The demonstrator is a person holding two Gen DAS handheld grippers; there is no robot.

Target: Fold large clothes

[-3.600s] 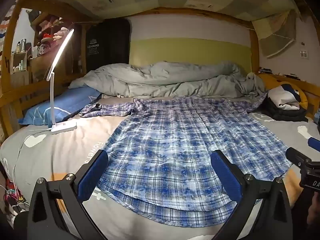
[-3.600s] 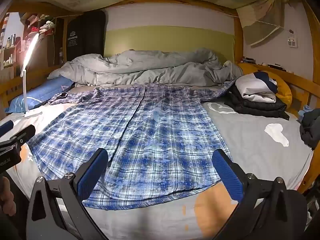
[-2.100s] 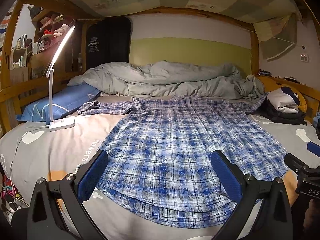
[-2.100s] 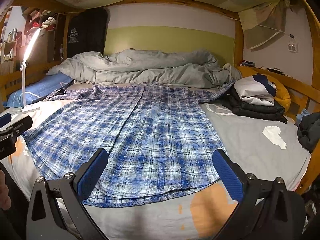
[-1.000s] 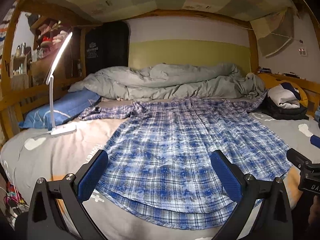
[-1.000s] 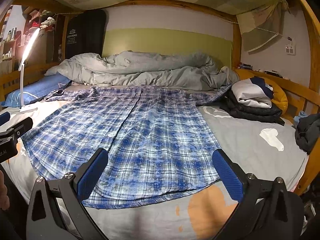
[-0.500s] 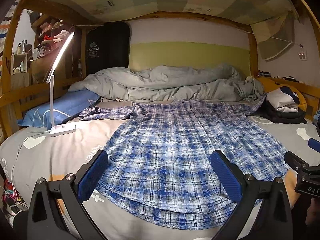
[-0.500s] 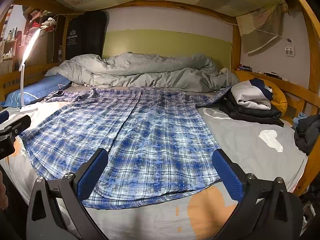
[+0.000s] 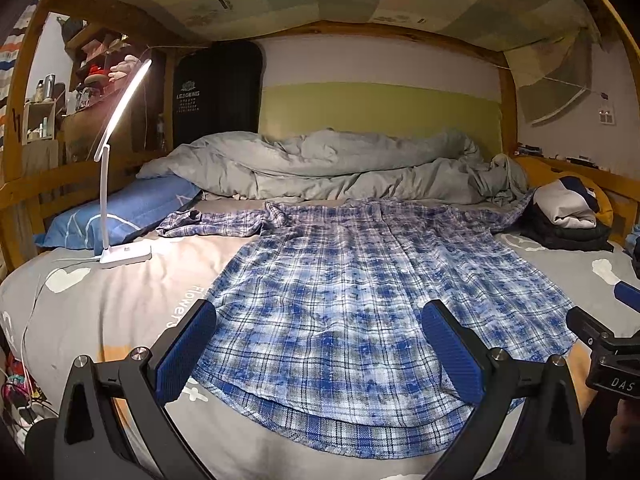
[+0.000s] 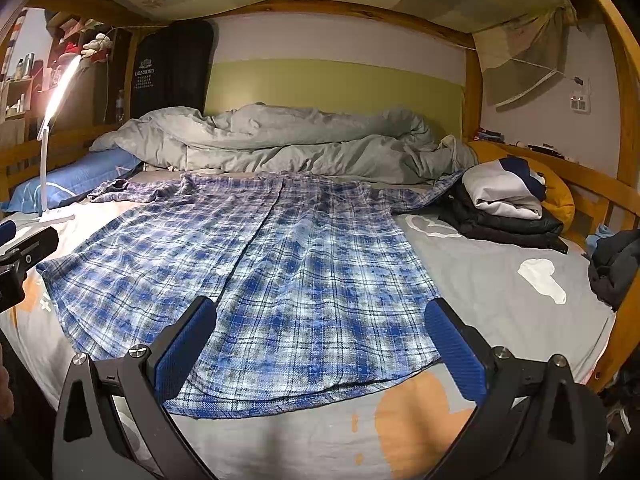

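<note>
A large blue and white plaid shirt (image 9: 352,300) lies spread flat on the bed, hem toward me, sleeves stretched out to both sides at the far end. It also shows in the right wrist view (image 10: 280,272). My left gripper (image 9: 320,348) is open and empty, held above the hem on the shirt's left half. My right gripper (image 10: 320,344) is open and empty, held above the hem on the shirt's right half. The right gripper's tip shows at the right edge of the left wrist view (image 9: 608,344). The left gripper's tip shows at the left edge of the right wrist view (image 10: 24,256).
A lit white desk lamp (image 9: 120,184) stands on the grey sheet (image 9: 100,300) at the left, by a blue pillow (image 9: 120,216). A rumpled grey duvet (image 9: 340,168) lies across the far end. Folded clothes (image 10: 504,208) are stacked at the right, by the wooden rail (image 10: 600,188).
Both grippers have stayed open over the hem, with only small shifts in height and tilt. The shirt has not moved.
</note>
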